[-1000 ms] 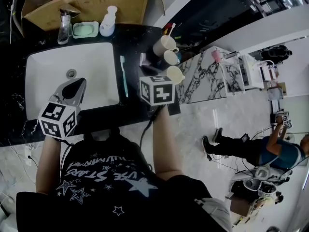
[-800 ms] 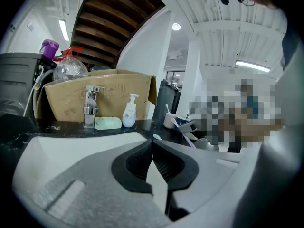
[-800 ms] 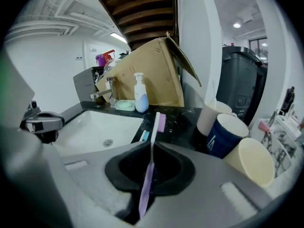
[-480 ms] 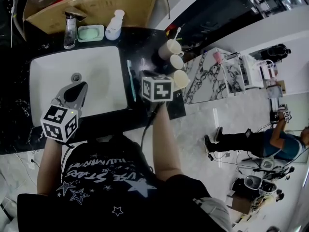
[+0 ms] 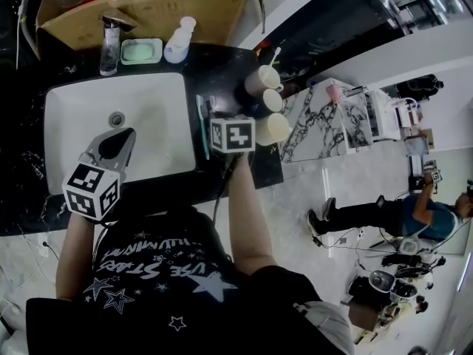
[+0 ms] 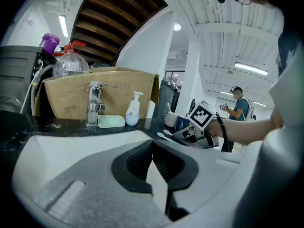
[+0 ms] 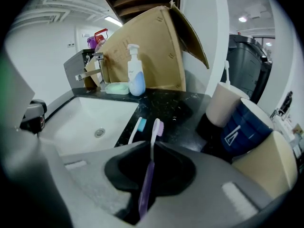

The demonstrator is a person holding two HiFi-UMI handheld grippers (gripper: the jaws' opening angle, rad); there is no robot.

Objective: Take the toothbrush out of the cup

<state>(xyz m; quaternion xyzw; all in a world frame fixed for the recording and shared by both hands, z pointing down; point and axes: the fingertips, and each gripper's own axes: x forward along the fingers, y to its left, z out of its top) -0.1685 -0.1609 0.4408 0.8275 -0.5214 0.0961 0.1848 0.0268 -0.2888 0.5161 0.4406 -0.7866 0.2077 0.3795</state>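
A purple toothbrush (image 7: 151,161) runs lengthwise between the jaws of my right gripper (image 7: 151,146), its head just above the black counter. The jaws are opening but still touch its handle. A teal-headed toothbrush (image 7: 137,127) lies on the counter just left of it, along the sink edge (image 5: 202,124). Right of the gripper stand three cups: a cream cup (image 7: 225,103) with a white toothbrush (image 7: 227,74) in it, a dark blue cup (image 7: 245,127) and a beige cup (image 7: 270,167). My left gripper (image 5: 117,137) hangs over the white sink (image 5: 81,106), shut and empty (image 6: 153,144).
A faucet (image 5: 110,39), a green soap dish (image 5: 141,50) and a pump bottle (image 5: 179,41) line the back of the counter before a cardboard box (image 5: 148,6). The counter's right edge (image 5: 277,170) drops to the floor, where a person (image 5: 384,217) stands.
My right gripper has moved left with the purple toothbrush, ending beside the teal toothbrush at the sink edge. The left gripper has stayed put.
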